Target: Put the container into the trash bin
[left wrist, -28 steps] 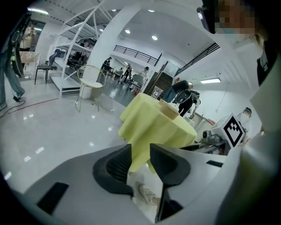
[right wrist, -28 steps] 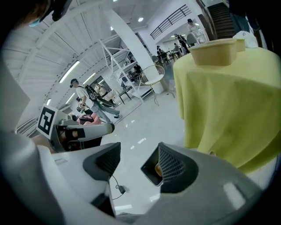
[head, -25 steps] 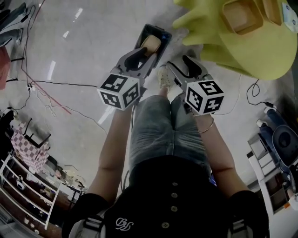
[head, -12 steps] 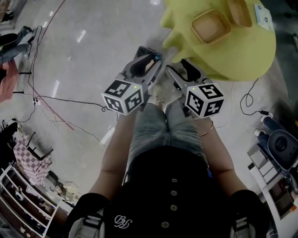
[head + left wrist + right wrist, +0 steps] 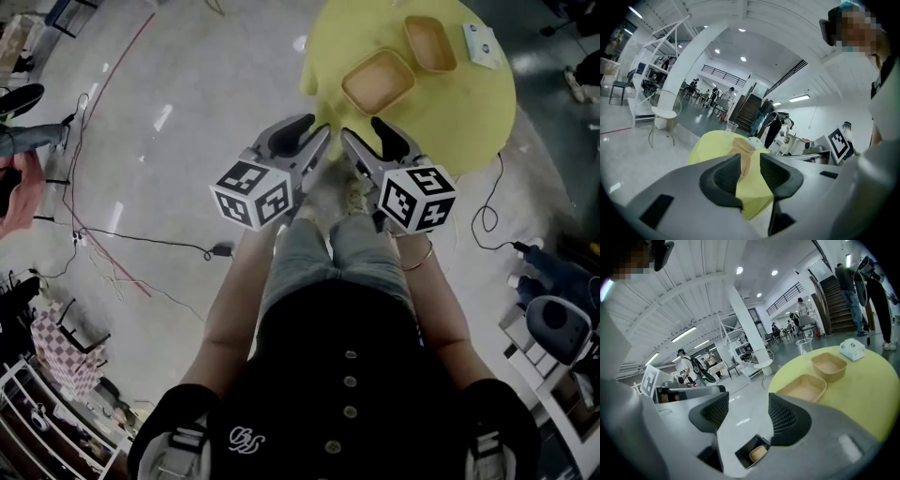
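Two tan containers stand on the round yellow table (image 5: 469, 122): the nearer one (image 5: 378, 82) and a farther one (image 5: 430, 42). The right gripper view shows both, the nearer container (image 5: 802, 387) and the farther one (image 5: 828, 365). The black trash bin (image 5: 746, 452) stands on the floor below, with a tan container (image 5: 757, 453) inside it. My left gripper (image 5: 305, 141) and right gripper (image 5: 367, 141) hang side by side at the table's near edge, both open and empty. Between the left gripper's (image 5: 750, 168) jaws only the yellow table (image 5: 717, 147) shows. The right gripper (image 5: 750, 416) holds nothing.
A small white box (image 5: 483, 42) lies at the table's far side and a clear cup (image 5: 804, 345) stands near it. Cables (image 5: 122, 239) trail over the grey floor at the left. A white chair (image 5: 663, 110) and people stand farther off in the hall.
Both grippers have risen, still open and empty. The whole yellow table has come into the head view, and the bin with its container has passed out of it behind the grippers.
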`<control>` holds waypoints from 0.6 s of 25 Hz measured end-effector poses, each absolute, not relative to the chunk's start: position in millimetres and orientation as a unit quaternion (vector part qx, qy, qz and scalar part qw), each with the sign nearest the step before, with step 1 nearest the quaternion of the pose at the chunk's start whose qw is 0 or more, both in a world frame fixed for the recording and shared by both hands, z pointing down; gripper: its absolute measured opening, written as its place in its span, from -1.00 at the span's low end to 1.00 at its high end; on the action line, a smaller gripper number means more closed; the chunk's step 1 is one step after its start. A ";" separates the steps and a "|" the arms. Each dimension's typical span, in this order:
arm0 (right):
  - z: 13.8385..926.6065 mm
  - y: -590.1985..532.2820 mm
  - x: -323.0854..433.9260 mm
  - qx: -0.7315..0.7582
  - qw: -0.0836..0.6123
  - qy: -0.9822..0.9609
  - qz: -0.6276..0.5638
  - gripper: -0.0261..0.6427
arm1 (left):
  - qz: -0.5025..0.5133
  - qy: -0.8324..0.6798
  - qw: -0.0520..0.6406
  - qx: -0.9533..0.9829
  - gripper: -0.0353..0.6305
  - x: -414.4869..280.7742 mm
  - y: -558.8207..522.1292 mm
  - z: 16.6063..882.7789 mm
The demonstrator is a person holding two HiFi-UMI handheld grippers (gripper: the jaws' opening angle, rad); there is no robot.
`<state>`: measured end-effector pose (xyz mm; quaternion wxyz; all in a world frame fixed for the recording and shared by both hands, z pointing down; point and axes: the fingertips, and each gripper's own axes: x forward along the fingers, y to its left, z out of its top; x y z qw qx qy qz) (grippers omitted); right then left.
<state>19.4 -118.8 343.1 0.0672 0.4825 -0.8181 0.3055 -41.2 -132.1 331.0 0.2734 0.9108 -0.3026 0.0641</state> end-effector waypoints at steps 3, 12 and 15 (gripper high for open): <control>331.8 -125.9 38.2 0.491 0.059 -0.817 0.296 -0.16 | 0.059 -0.292 0.259 0.919 -0.50 -22.0 -141.5 316.2; 312.4 -149.7 87.3 0.511 0.050 -0.813 0.274 -0.16 | 0.051 -0.282 0.237 0.928 -0.50 16.7 -163.5 293.3; 312.5 -160.5 98.9 0.516 0.046 -0.812 0.269 -0.16 | 0.053 -0.281 0.232 0.930 -0.50 26.0 -170.2 293.0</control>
